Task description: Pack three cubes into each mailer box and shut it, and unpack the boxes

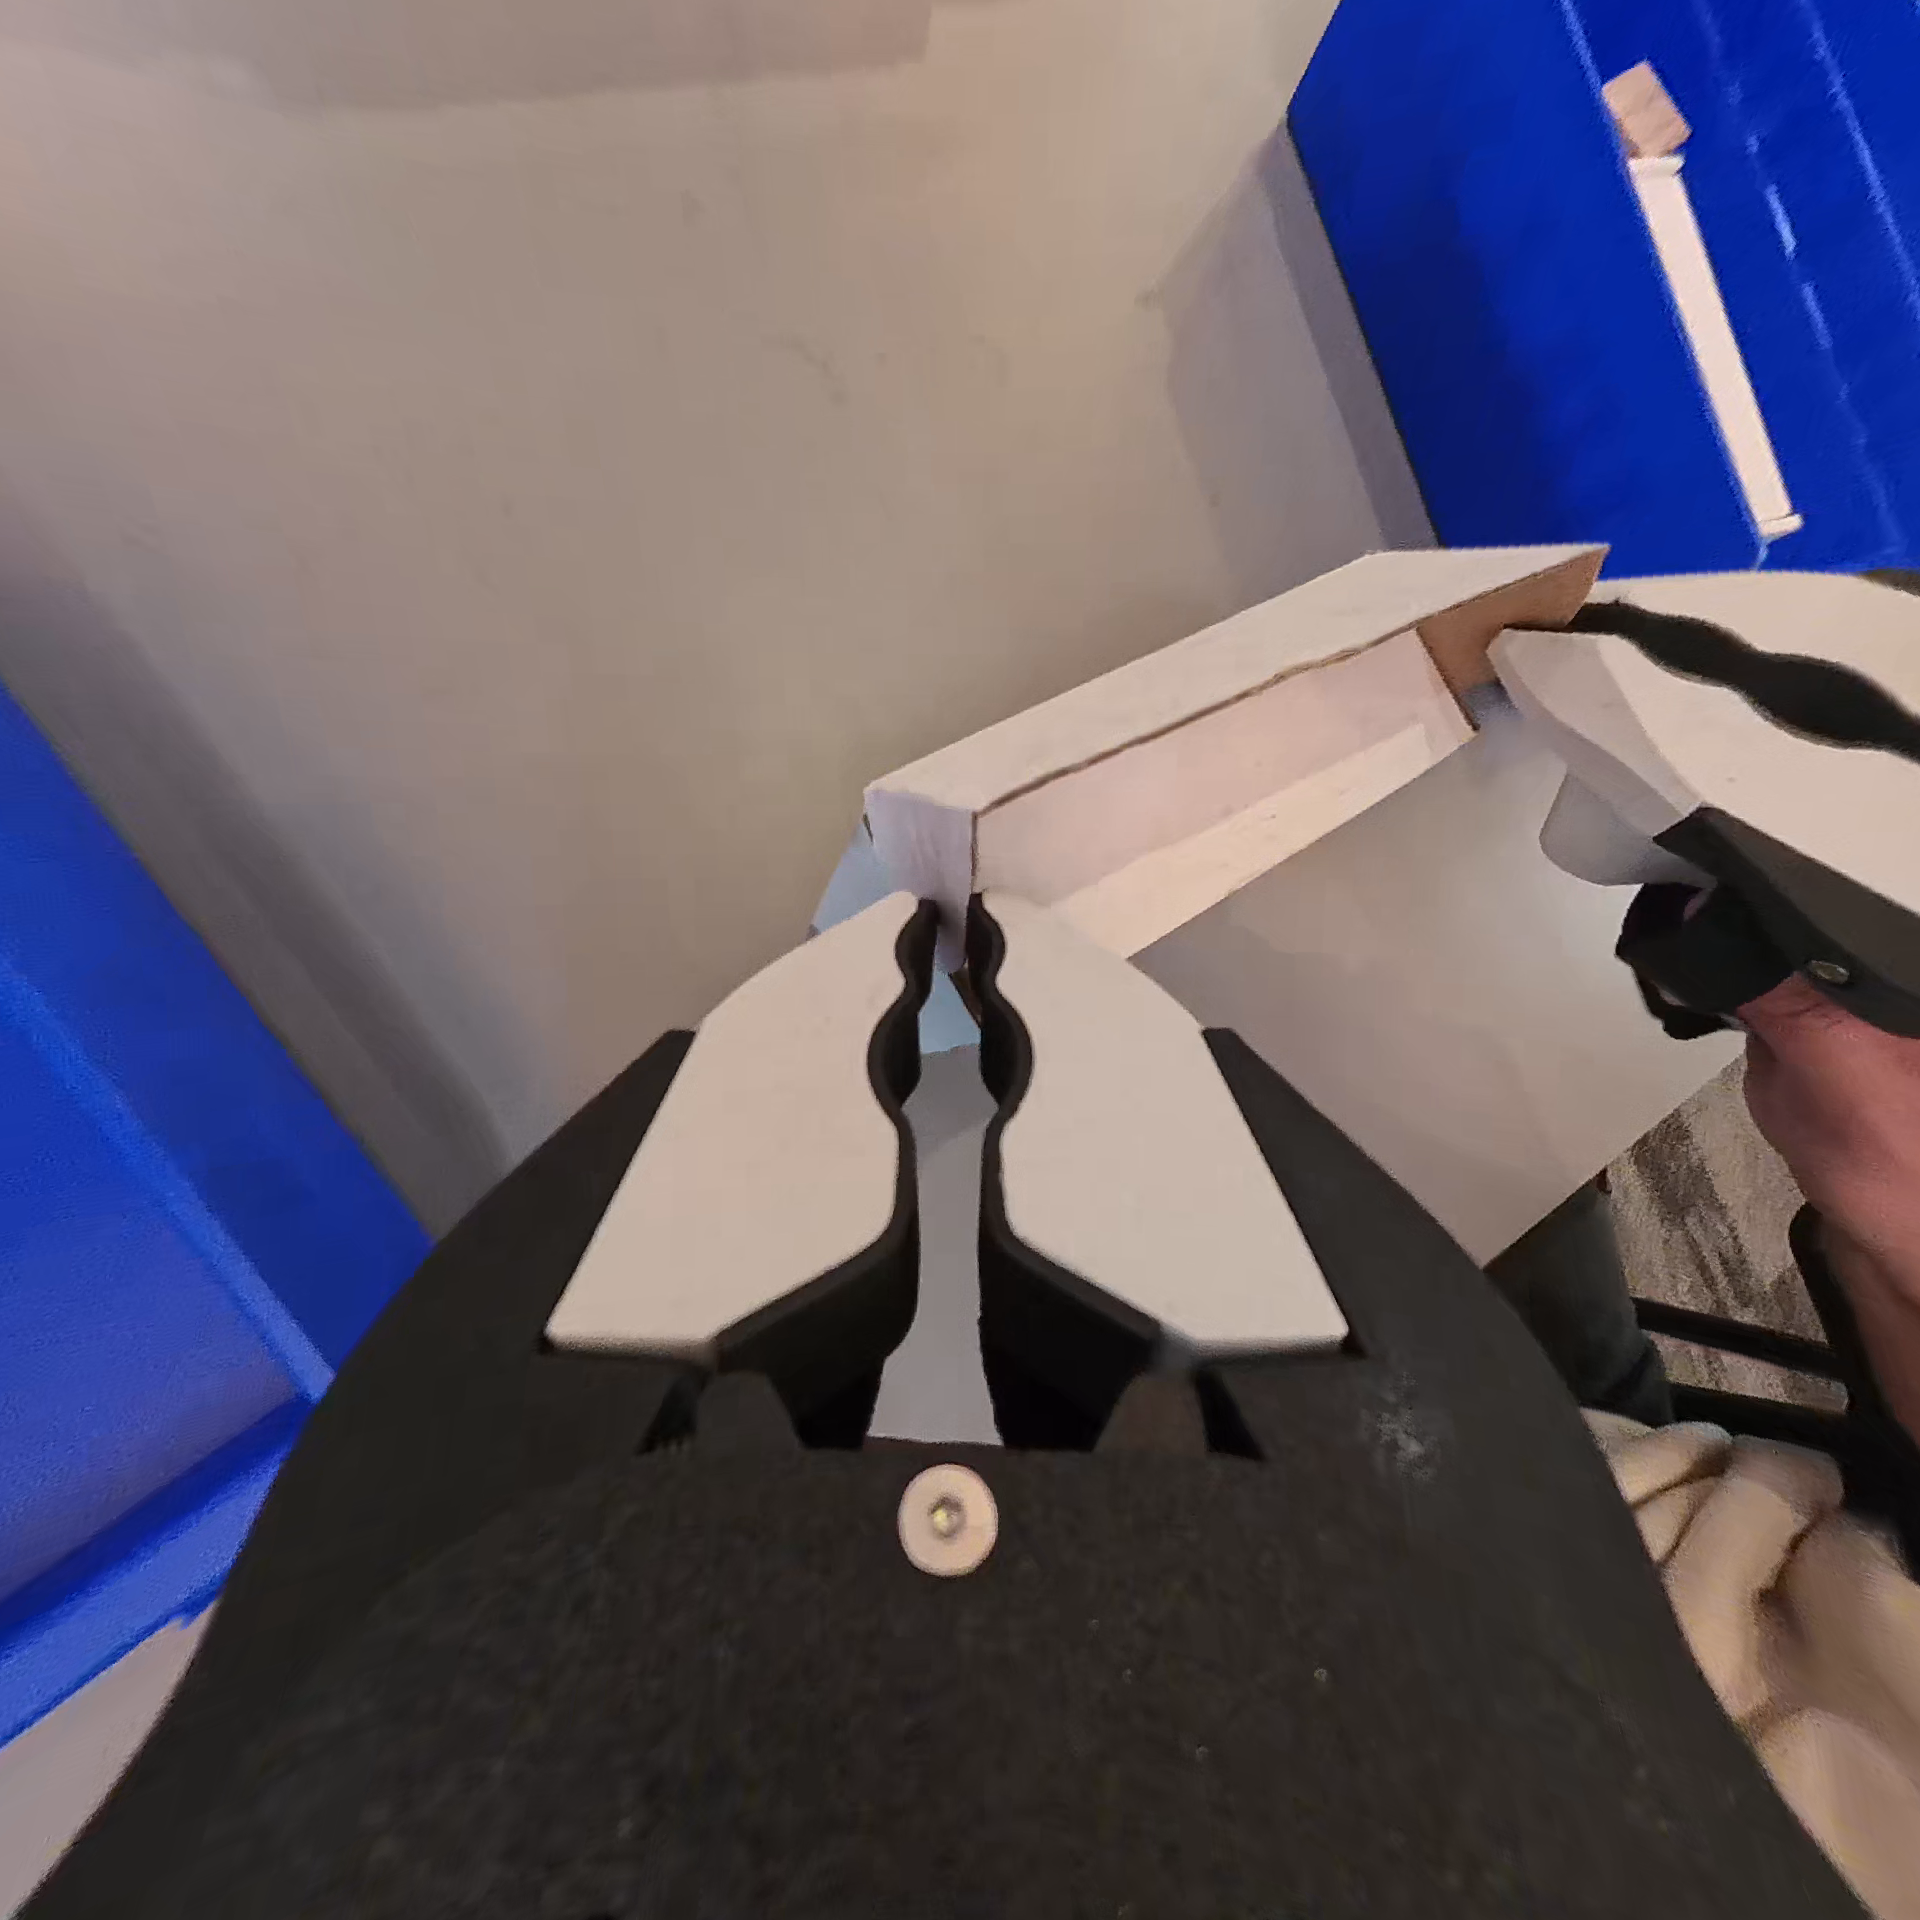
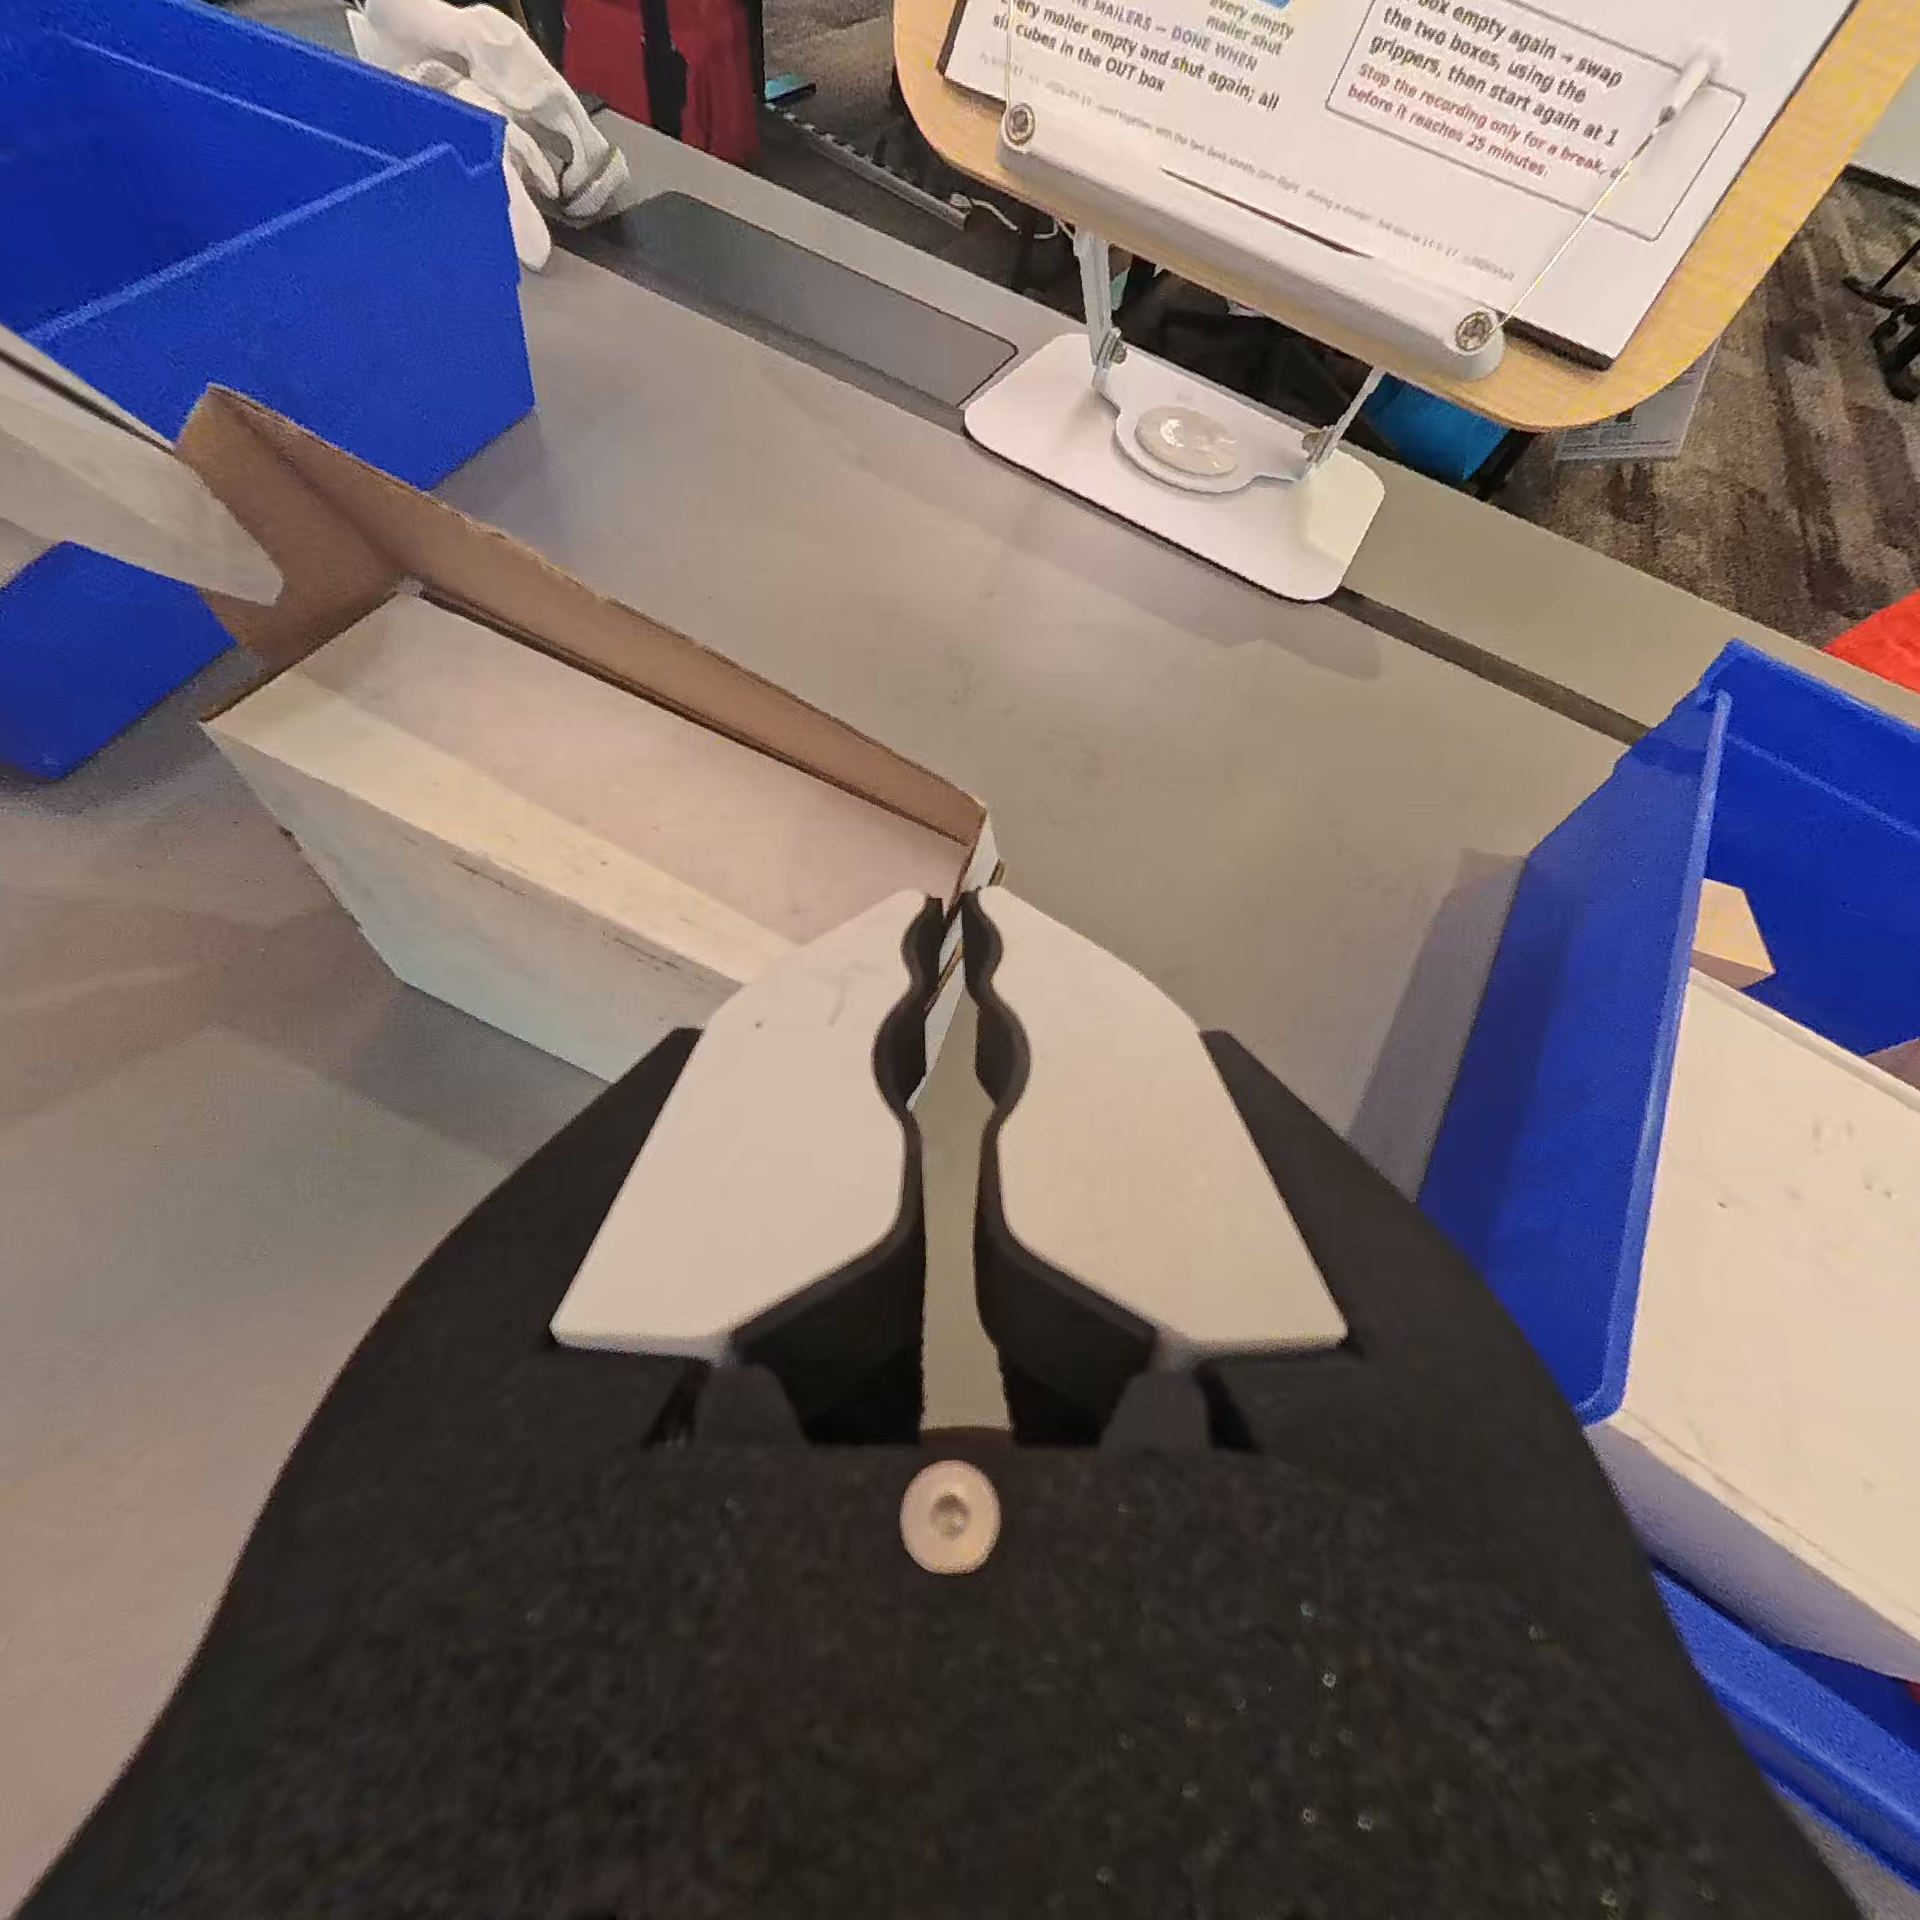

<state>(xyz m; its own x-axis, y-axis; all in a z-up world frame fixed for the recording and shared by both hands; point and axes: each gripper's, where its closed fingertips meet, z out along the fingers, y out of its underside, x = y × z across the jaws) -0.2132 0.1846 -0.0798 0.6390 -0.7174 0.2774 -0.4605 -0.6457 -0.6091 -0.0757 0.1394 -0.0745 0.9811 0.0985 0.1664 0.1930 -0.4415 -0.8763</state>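
Note:
A white mailer box [image 2: 488, 831] stands on the grey table [image 2: 1143, 727], with a brown cardboard flap [image 2: 644, 644] raised along its far edge. My right gripper [image 2: 956, 909] is shut on the flap's near corner. My left gripper [image 1: 951, 914] is shut on the box's [image 1: 1195, 769] other end corner. The right gripper also shows at the far end of the box in the left wrist view [image 1: 1538, 665]. One left finger [image 2: 125, 509] shows at the far end in the right wrist view. The inside of the box is hidden.
A blue bin [image 2: 1579, 1039] at the right holds another white mailer [image 2: 1766, 1299] and a wooden cube [image 2: 1730, 930]. A second blue bin [image 2: 270, 229] stands at the far left. A document stand with a printed sheet [image 2: 1351, 156] is behind. A hand [image 1: 1849, 1122] holds the right gripper. My right fingertips sit around 15 cm from my left ones.

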